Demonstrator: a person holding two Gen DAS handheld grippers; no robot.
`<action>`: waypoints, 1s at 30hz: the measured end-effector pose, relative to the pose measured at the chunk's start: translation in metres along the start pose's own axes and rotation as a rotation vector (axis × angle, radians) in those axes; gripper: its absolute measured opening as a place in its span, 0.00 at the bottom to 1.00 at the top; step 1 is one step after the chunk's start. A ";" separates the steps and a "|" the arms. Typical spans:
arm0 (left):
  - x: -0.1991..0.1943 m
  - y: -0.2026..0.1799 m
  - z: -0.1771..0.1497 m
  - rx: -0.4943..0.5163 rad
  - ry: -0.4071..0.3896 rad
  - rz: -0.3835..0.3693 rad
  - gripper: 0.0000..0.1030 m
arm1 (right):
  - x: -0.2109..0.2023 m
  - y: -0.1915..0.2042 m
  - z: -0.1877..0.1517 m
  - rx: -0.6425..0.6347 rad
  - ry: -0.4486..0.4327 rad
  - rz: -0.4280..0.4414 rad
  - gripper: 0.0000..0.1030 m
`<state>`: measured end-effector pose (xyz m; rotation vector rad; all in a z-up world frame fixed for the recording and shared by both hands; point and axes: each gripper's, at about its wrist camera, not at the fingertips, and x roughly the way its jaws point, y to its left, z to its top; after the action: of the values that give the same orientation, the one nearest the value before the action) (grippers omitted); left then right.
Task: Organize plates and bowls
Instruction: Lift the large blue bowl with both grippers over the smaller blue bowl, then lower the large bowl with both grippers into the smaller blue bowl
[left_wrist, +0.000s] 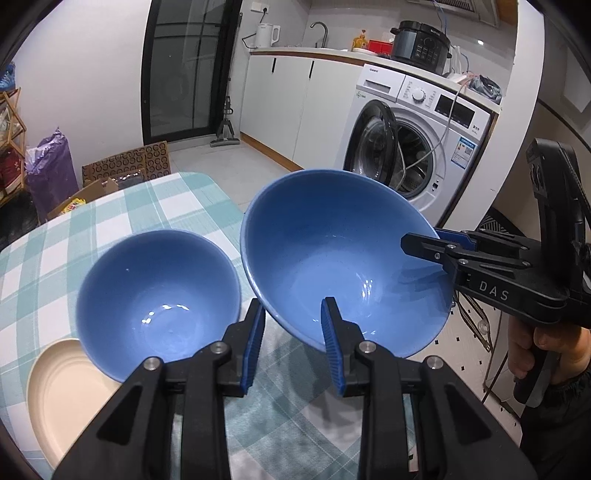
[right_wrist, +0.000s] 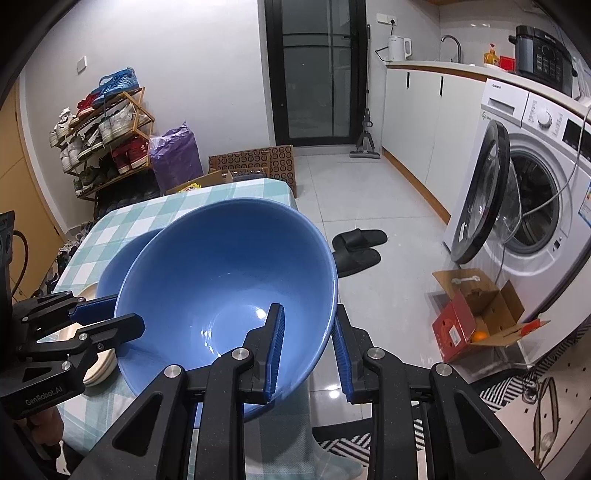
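Bowls are mid-sort: your right gripper (right_wrist: 307, 347) is clamped on the rim of the big bowl (left_wrist: 343, 258), holding it tilted above the table (left_wrist: 155, 199). Your left gripper (left_wrist: 291, 347) is spread, grasping nothing, just beside the small bowl (left_wrist: 159, 295) resting on the cream plate (left_wrist: 59, 398). Judging by sizes, nesting needs the small bowl lifted first.

White front-loading washing machine (right_wrist: 535, 206) is standing at the right with its round door (right_wrist: 484, 195) hanging open. Black pressure cooker (left_wrist: 421, 40) and white electric kettle (left_wrist: 266, 35) are sitting on the counter. Pair of black slippers (right_wrist: 357, 250) is lying on the tiled floor. Red cardboard box (right_wrist: 476, 317) is sitting open near the washer. Wooden shoe rack (right_wrist: 103, 136) is standing beside a purple plastic bag (right_wrist: 177, 157).
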<state>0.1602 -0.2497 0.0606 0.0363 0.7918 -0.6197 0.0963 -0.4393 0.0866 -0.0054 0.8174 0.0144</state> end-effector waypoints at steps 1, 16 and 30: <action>-0.002 0.001 0.001 -0.001 -0.004 0.005 0.29 | 0.000 0.002 0.002 -0.003 -0.002 0.002 0.26; -0.033 0.037 0.007 -0.039 -0.070 0.060 0.29 | -0.005 0.050 0.033 -0.075 -0.039 0.037 0.26; -0.051 0.068 0.008 -0.067 -0.099 0.110 0.29 | 0.001 0.089 0.056 -0.117 -0.055 0.075 0.26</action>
<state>0.1744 -0.1704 0.0877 -0.0121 0.7092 -0.4863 0.1363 -0.3498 0.1241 -0.0848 0.7600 0.1327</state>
